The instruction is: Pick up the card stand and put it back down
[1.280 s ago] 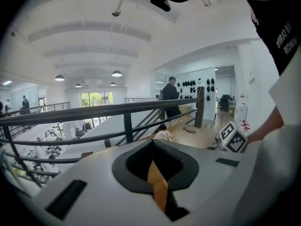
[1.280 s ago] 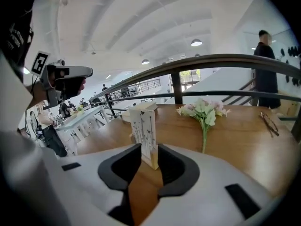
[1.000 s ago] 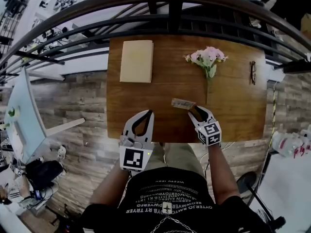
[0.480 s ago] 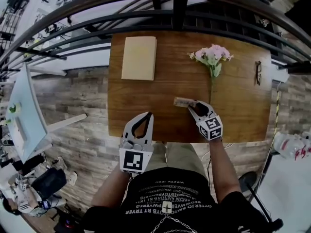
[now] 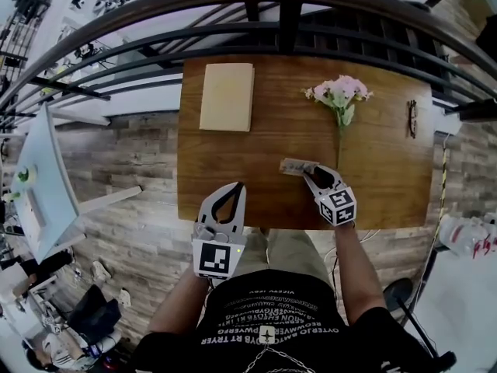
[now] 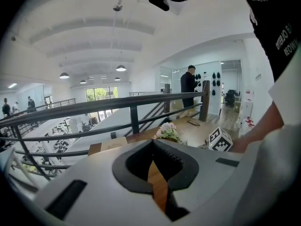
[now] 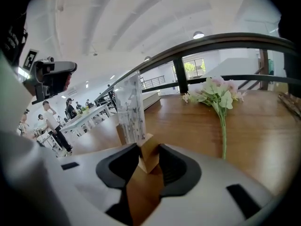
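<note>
Right gripper view puts the card stand (image 7: pixel 130 112) straight ahead: a clear upright panel with a printed card, set in a wooden base whose near end sits between the jaws of the right gripper (image 5: pixel 312 172). Those jaws are fairly wide and closing around that base end. The pads lie just beside its sides, and no firm squeeze shows yet. In the head view the stand rests on the wooden surface (image 5: pixel 233 169), near the front edge and right of centre, with its base flat. So the pick-up looks to be only at the grasping step; the lift and the setting back down both seem left to do. Just beyond the stand lies the stem of a pink flower sprig (image 5: pixel 339 95), close enough that a careless lift could brush it. The left gripper (image 5: pixel 235 185) hovers over the near edge of the surface, well apart from the stand, its jaw tips together with nothing between them. Farther back on the left lies a pale beige notebook (image 5: pixel 227 97), and a dark railing (image 5: pixel 279 22) runs past the far side.
</note>
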{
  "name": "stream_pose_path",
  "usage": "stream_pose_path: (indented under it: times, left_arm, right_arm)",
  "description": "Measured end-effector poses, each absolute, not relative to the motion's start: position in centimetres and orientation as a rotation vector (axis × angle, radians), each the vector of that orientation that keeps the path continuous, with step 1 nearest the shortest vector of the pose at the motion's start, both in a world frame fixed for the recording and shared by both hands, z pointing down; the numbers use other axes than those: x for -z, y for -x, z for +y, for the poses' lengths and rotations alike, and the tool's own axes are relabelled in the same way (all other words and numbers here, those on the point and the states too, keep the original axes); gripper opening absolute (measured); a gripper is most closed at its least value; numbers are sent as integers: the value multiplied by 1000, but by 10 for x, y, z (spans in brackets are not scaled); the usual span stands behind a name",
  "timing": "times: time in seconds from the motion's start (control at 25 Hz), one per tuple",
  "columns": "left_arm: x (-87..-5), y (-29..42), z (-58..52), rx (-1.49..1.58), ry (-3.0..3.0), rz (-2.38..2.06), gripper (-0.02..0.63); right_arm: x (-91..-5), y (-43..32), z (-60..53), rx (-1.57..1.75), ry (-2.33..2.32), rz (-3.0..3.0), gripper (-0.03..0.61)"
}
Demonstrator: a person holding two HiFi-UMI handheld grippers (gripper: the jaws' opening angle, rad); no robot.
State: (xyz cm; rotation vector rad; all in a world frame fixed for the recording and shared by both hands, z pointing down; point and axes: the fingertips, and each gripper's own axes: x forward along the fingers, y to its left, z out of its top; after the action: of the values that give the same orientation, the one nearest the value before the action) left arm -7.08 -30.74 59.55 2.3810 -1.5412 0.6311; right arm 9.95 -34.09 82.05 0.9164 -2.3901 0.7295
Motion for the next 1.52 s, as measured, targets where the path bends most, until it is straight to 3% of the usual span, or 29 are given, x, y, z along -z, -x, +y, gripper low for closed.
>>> stream_pose_path:
  times: [0.56,1.52]
  left_arm:
    - [-562,91,-292,-612,-2420,-1547,23]
    - [-493,89,-275,-438,-2542,-1581,23]
  right_arm:
    - [-779,-112,-332,-815,-1047,-2377,144]
    - [-624,-106,-311,-740,-1128,-2464,143]
